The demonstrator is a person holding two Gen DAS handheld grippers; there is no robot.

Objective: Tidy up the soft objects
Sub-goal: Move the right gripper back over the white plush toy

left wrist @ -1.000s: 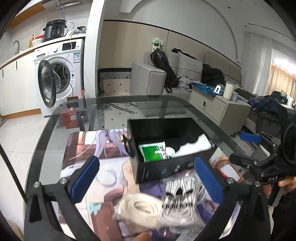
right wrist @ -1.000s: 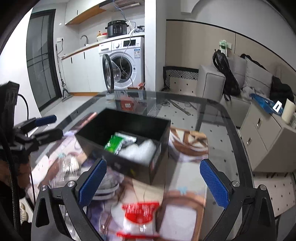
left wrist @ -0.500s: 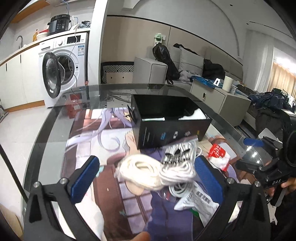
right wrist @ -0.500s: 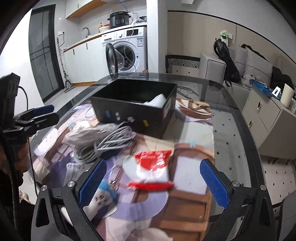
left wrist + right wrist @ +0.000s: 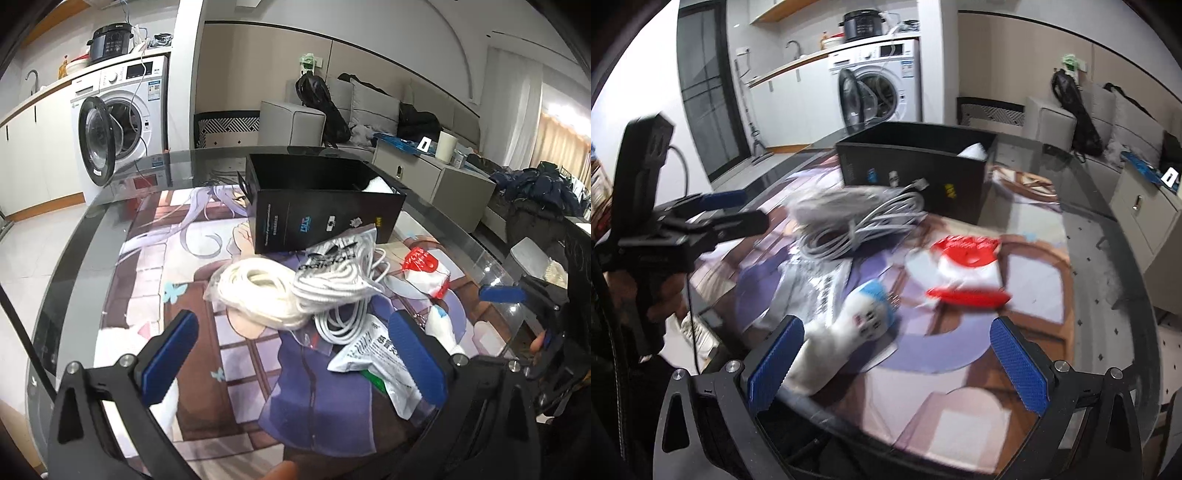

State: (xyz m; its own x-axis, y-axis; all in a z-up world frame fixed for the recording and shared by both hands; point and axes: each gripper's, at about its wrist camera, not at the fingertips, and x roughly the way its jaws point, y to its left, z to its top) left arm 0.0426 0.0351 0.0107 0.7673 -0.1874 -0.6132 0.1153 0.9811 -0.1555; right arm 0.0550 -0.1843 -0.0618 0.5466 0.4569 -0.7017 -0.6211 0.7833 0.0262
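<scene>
- Both tools are spread wide and empty: left tool [image 5: 295, 350], right tool [image 5: 897, 363].
- Bagged cord bundles [image 5: 295, 288] lie on the tabletop [image 5: 74, 258], against the front of the black box [image 5: 325, 214].
- Red-and-white pouch [image 5: 964, 273] lies just beside them.

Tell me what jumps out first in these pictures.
A heap of bagged white cords lies mid-table, right in front of a black box. A red and white packet sits to its right, and a white and blue soft toy lies nearest, by the open right tool.
</scene>
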